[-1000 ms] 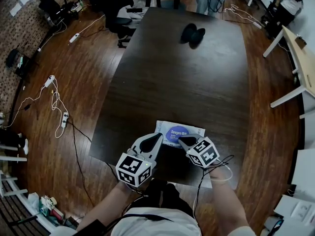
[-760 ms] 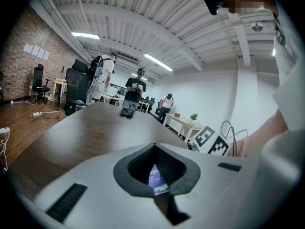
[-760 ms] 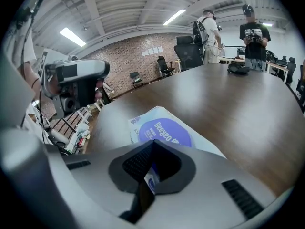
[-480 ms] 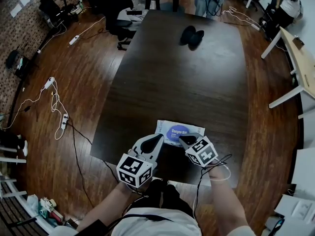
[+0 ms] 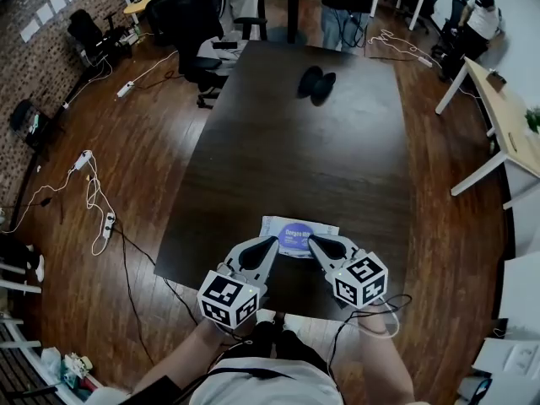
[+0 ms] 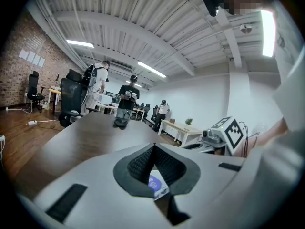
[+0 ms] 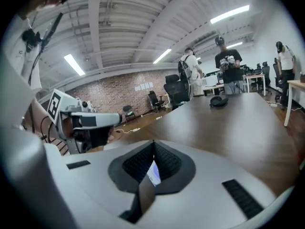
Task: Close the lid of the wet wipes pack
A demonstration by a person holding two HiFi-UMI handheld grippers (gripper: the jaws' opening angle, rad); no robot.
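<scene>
The wet wipes pack (image 5: 297,236) is white with a blue oval lid and lies flat near the front edge of the dark table (image 5: 321,159). The lid looks flat against the pack. My left gripper (image 5: 272,243) hovers at the pack's front left corner, jaws shut and empty. Just off the front right, my right gripper (image 5: 313,242) is also shut with nothing in it. In the left gripper view the jaws meet at a point (image 6: 153,146) and a bit of the pack (image 6: 157,185) shows beneath them. A sliver of the pack (image 7: 153,172) likewise appears below the closed right gripper (image 7: 153,142).
A black object (image 5: 316,83) lies at the table's far end. Office chairs (image 5: 181,11) and desks stand beyond it, with people among them. Cables and power strips (image 5: 93,184) trail over the wooden floor at left. A white desk (image 5: 498,116) stands at right.
Both grippers have lifted off the pack and drawn back toward me, the right one the most: its tip was on the blue lid and is now clear of it.
</scene>
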